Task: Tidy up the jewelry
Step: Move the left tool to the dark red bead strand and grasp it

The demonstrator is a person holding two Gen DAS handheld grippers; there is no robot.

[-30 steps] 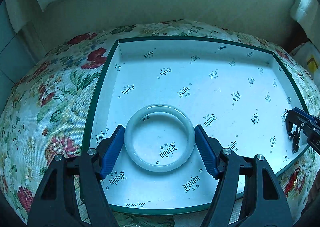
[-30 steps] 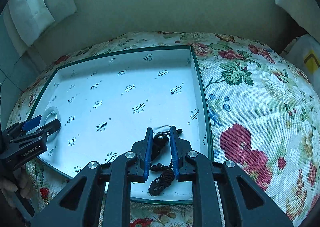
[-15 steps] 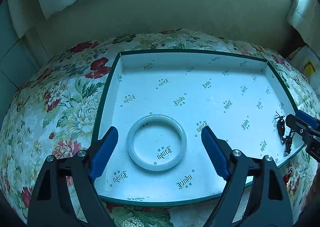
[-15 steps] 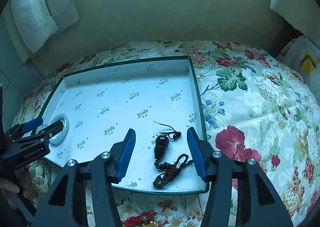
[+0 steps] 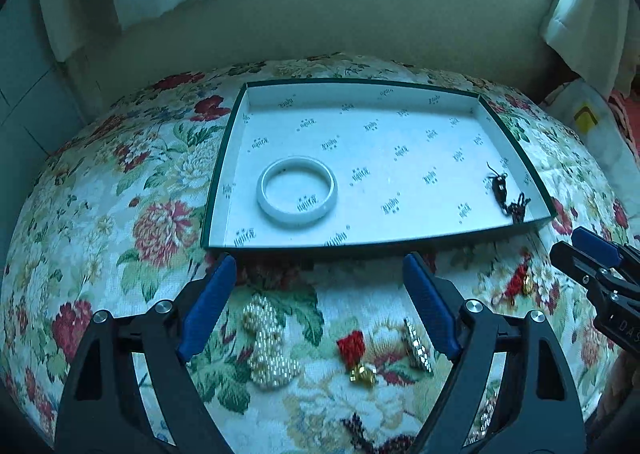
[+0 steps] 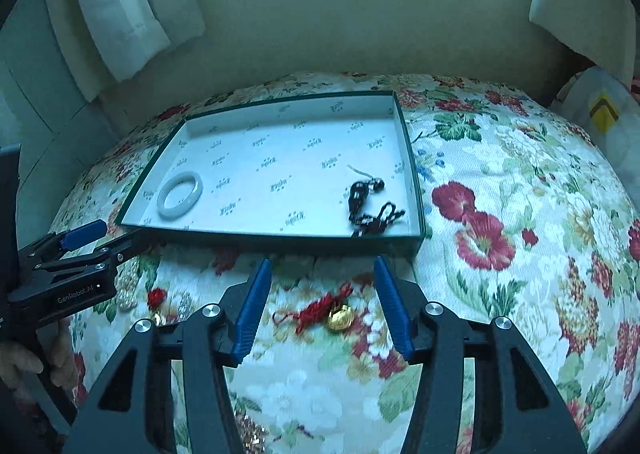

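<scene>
Green-edged and lined in white printed paper, the shallow box [image 5: 516, 149] sits at mid-frame on the floral tabletop [image 5: 120, 221]. A pale jade bangle [image 5: 297, 194] lies flat in its lower left; a black corded pendant [image 6: 370, 205] lies in its lower right corner. The left tool [image 5: 320, 304] hangs apart and empty, low in frame, above a pearl bracelet [image 5: 270, 346]. The right tool [image 6: 322, 296] is also apart, holding nothing, over a red cord with a gold bell [image 6: 326, 312].
</scene>
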